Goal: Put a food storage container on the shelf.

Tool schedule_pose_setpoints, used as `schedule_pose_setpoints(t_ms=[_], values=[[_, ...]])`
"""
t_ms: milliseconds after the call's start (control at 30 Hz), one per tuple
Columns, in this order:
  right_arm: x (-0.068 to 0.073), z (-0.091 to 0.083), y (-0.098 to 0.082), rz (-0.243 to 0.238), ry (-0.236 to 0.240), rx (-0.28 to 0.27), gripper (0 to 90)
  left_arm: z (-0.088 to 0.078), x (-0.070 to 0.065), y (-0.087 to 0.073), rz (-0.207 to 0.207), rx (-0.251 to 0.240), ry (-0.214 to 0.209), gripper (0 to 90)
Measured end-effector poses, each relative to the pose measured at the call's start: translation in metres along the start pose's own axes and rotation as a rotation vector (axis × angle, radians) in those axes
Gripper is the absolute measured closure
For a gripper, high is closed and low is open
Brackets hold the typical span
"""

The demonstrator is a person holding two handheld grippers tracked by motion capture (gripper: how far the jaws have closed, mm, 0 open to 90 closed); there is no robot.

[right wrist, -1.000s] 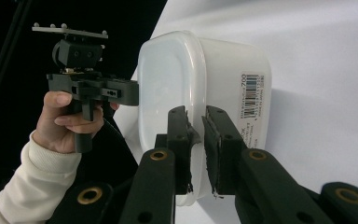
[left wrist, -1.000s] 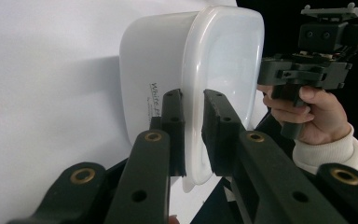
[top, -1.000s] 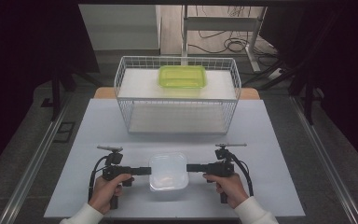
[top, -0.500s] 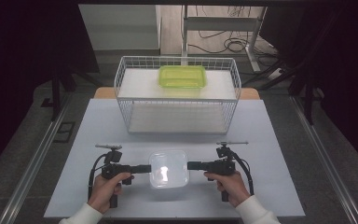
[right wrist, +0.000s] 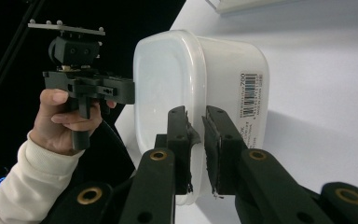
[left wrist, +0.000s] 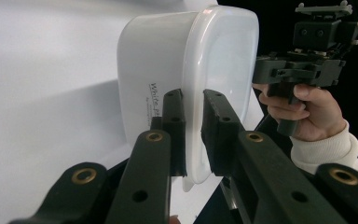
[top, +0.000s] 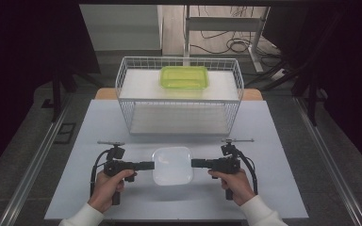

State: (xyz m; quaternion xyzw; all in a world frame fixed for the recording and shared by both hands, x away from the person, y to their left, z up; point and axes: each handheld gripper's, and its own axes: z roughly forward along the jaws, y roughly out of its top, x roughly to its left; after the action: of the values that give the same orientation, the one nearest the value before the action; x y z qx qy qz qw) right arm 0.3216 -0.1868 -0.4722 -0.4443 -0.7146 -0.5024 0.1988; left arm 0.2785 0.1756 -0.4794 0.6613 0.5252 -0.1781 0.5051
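Gripping a white lidded tub (top: 172,165) from both sides, the two grippers sit in the lower middle of the high view, with the left gripper (top: 147,165) at the tub's left edge and the right gripper (top: 197,163) at its right edge. In the left gripper view the black jaws stand narrow, pinched on the tub's (left wrist: 186,79) lid rim at centre frame, one pad (left wrist: 173,126) against the body side and the other against the lid side; printed writing runs along the tub wall just left of them. The right gripper (left wrist: 261,70) and the hand (left wrist: 307,109) that holds it show in the upper right of that view, touching the tub's far edge. In the right gripper view the jaws are likewise narrow, clamped on the rim of the tub (right wrist: 200,84) at centre frame, with a barcode label (right wrist: 251,93) on the wall to the right of them; the left gripper (right wrist: 128,91) meets the tub's far edge at the upper left, held by a hand (right wrist: 67,119) in a white sleeve (right wrist: 23,186). In the high view the tub lies over the white table (top: 99,127), near its front edge. Behind it, in the upper middle, stands a wire basket (top: 179,101) with a green tub (top: 184,77) on top.
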Motion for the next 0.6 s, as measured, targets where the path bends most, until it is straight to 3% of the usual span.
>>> schedule_pose_setpoints(t_ms=[300, 600], values=[[0.008, -0.008, 0.011, -0.019, 0.0, -0.034, 80.1, -0.003, -0.013, 0.016, 0.033, -0.017, 0.0, 80.5], [0.025, -0.024, 0.032, -0.072, -0.006, -0.067, 80.0, -0.01, -0.033, 0.035, 0.07, -0.038, -0.008, 80.5]])
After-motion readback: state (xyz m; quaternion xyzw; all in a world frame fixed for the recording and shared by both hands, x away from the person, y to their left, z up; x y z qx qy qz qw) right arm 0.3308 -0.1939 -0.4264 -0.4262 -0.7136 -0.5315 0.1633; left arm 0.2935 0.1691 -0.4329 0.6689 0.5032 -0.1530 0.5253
